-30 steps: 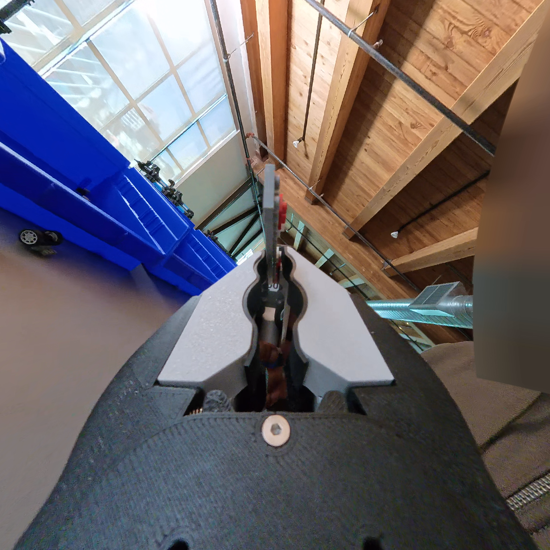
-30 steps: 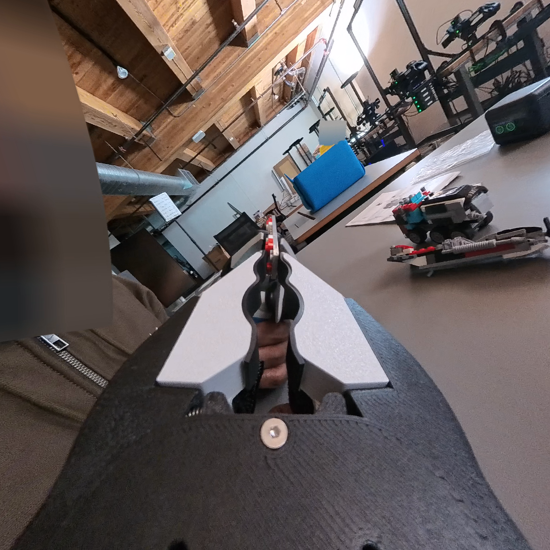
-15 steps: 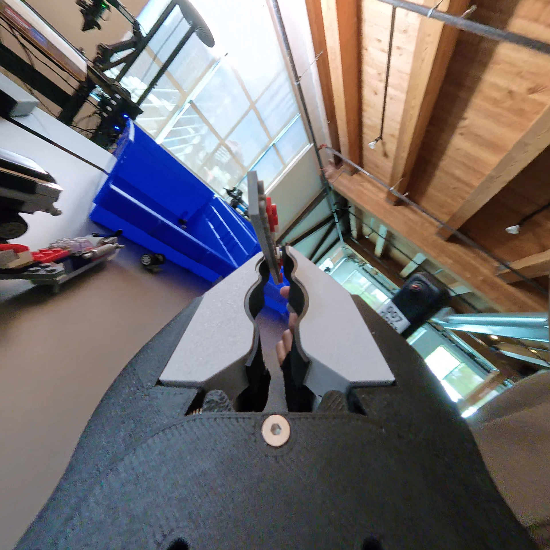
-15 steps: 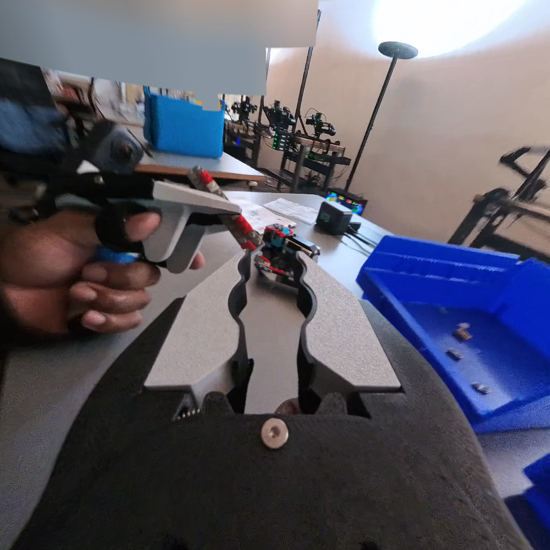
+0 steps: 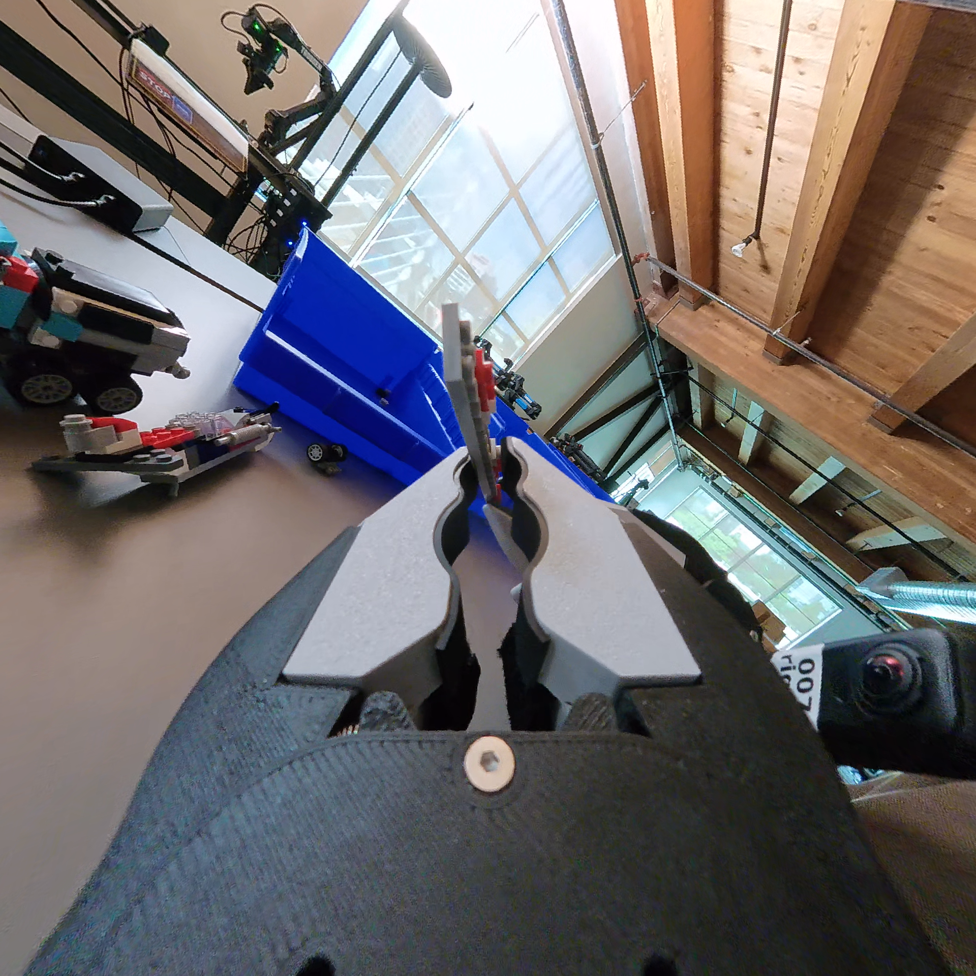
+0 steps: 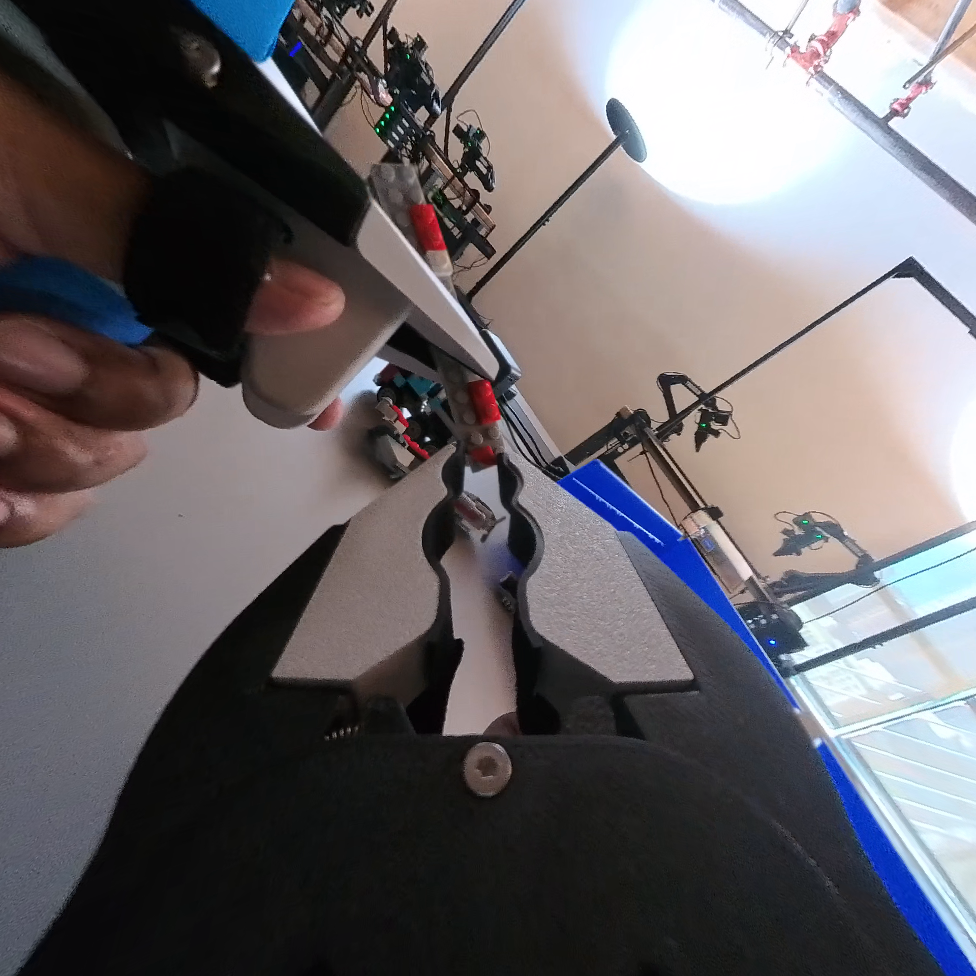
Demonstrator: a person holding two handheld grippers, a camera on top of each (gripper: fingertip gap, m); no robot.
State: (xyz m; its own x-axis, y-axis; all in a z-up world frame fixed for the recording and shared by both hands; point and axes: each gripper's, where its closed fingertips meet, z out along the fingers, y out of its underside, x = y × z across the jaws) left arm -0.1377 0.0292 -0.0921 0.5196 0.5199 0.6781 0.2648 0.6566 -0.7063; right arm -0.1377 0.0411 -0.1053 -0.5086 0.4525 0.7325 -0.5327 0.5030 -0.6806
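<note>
My left gripper (image 5: 486, 459) is shut on a thin grey plate with red bricks on it (image 5: 465, 380). It holds the plate on edge, up in the air above the grey table (image 5: 105, 581). In the right wrist view the left gripper's fingers (image 6: 369, 296) clamp the plate (image 6: 478, 417) from the upper left, with a hand behind them. The plate's lower end sticks out below those fingers. My right gripper (image 6: 478, 459) is shut on that end, one pad on the grey side and one on the red brick. One right finger (image 5: 504, 533) shows between the left jaws.
A brick-built toy car (image 5: 79, 338) and a flat grey and red model (image 5: 153, 449) stand on the table at left. A loose wheel pair (image 5: 325, 454) lies by the blue bins (image 5: 338, 364). A blue bin (image 6: 623, 501) is to the right of the right gripper. Only a small space, under 4 cm, lies between the two pairs of fingers. The brick-built toy car (image 5: 79, 338) is about 15 cm from both grippers' fingertips.
My right gripper let go of the plate, opened wide, swung round to face the left gripper and closed on the plate's lower end. The left gripper kept its hold and tilted towards the table.
</note>
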